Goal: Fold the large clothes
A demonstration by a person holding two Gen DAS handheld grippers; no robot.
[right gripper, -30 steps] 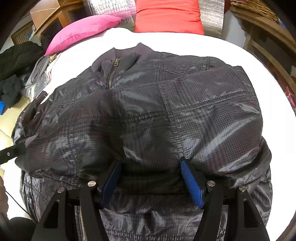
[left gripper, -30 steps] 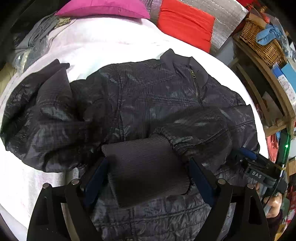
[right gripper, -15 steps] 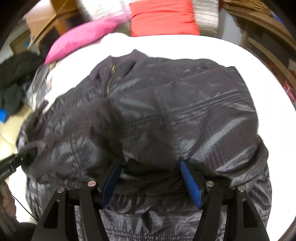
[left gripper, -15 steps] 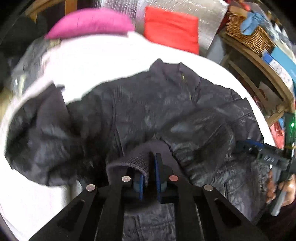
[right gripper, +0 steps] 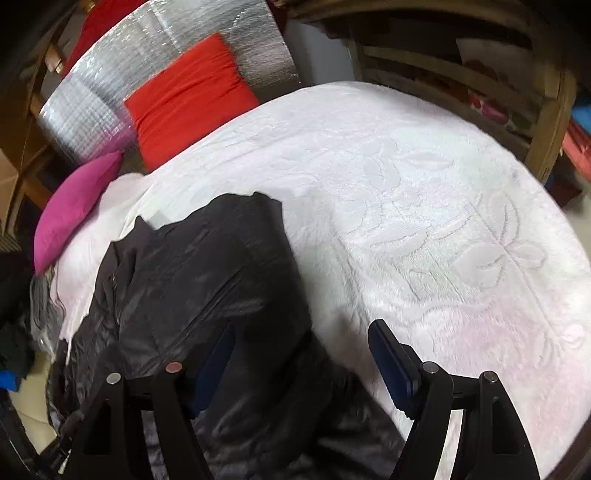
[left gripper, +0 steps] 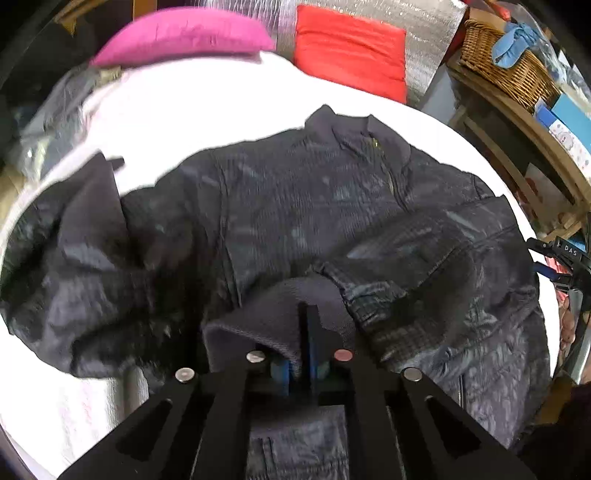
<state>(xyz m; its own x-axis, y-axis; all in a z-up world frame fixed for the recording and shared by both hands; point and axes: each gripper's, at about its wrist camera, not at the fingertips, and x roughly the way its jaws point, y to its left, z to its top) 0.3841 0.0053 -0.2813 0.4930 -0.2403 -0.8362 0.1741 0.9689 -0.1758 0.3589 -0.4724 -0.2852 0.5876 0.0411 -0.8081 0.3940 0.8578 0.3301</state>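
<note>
A large dark quilted jacket [left gripper: 295,206] lies front-up on a white bedspread [left gripper: 207,107], collar pointing away. One sleeve is folded across its front. My left gripper [left gripper: 304,354] is shut on that sleeve's ribbed knit cuff [left gripper: 269,317] near the jacket's lower middle. The other sleeve [left gripper: 74,251] lies bunched at the left. In the right wrist view the jacket [right gripper: 192,295] sits at the lower left. My right gripper [right gripper: 303,365] is open and empty at the jacket's edge, over the bedspread [right gripper: 424,229]. It also shows at the far right of the left wrist view [left gripper: 565,258].
A pink pillow [left gripper: 184,33] and a red pillow [left gripper: 351,48] lie at the head of the bed before a silver foil sheet [right gripper: 110,85]. A wicker basket [left gripper: 506,74] sits on wooden shelves at the right. Loose clothes [right gripper: 14,314] lie at the left.
My left gripper shut on the sleeve cuff and holds it. My right gripper, still open, left the jacket's sleeve and swung right, toward the bare bedspread.
</note>
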